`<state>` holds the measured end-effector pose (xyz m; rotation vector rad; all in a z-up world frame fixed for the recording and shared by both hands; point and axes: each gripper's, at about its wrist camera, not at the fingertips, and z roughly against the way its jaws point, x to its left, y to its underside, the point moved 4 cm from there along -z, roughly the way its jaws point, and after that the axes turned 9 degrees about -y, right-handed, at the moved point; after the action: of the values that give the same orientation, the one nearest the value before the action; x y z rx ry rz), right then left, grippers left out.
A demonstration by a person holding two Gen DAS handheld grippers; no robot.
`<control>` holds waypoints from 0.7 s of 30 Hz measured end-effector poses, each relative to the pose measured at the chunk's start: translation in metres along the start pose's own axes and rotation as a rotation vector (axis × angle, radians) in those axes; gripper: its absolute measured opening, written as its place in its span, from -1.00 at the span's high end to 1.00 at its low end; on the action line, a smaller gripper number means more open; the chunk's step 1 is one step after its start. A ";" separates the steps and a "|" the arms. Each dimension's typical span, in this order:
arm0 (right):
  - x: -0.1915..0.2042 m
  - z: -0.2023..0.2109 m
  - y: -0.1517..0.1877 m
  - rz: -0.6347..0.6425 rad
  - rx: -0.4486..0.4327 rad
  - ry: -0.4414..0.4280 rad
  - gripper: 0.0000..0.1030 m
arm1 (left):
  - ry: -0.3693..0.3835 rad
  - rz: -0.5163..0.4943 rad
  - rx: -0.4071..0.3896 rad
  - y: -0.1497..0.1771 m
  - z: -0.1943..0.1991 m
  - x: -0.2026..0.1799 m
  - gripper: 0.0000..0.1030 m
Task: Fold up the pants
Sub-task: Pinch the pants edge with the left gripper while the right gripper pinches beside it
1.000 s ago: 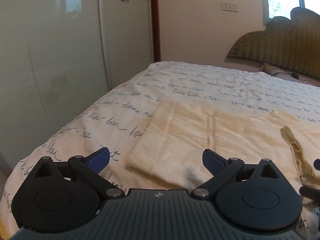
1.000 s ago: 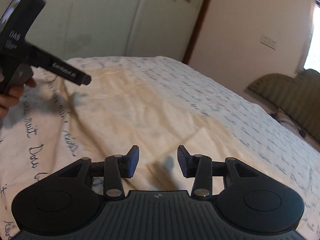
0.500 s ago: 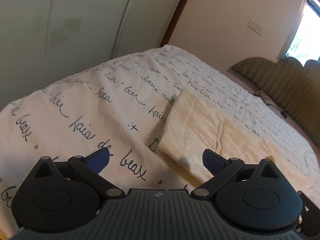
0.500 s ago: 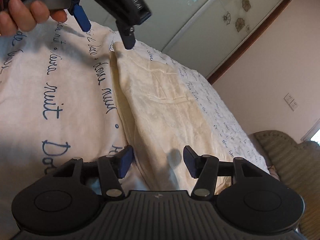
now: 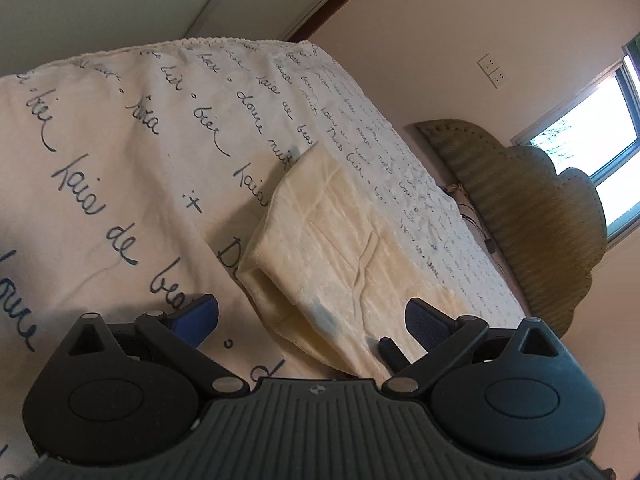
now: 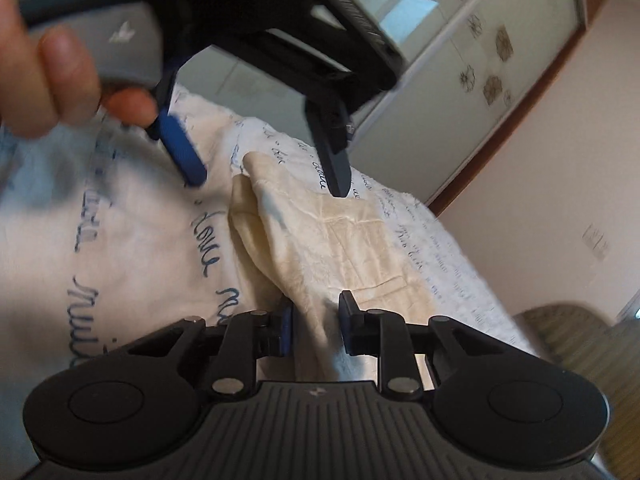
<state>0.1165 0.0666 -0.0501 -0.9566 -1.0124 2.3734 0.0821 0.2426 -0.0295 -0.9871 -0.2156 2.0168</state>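
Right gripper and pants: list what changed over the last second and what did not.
The right gripper came in over the pants edge, and its jaws have just been closing with the fabric between them. The left gripper rolled and closed in on the near corner of the pants, jaws wide open. The pants remain flat on the bedspread, unfolded further.

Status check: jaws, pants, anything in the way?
Right gripper just closing on pants edge. Left gripper open over corner. Nothing in the way.
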 end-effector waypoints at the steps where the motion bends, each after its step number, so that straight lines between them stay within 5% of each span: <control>1: -0.009 0.001 0.000 -0.066 -0.019 -0.024 0.57 | 0.013 0.013 0.016 -0.001 -0.004 -0.001 -0.96; 5: -0.040 0.004 -0.004 -0.245 -0.067 -0.086 0.57 | 0.063 0.070 0.060 -0.004 -0.017 -0.010 -0.96; 9: -0.044 0.003 -0.007 -0.247 -0.074 -0.080 0.57 | 0.089 0.082 0.058 -0.007 -0.029 -0.024 -0.96; 13: -0.039 0.005 -0.003 -0.241 -0.076 -0.075 0.57 | 0.029 0.133 0.044 -0.016 -0.056 -0.023 -0.91; 21: 0.002 0.002 0.007 -0.003 0.049 0.013 0.48 | 0.063 0.132 0.109 -0.038 -0.083 -0.024 -0.82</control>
<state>0.1132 0.0624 -0.0547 -0.9517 -0.9458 2.3750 0.1731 0.2315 -0.0536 -1.0170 -0.0067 2.0890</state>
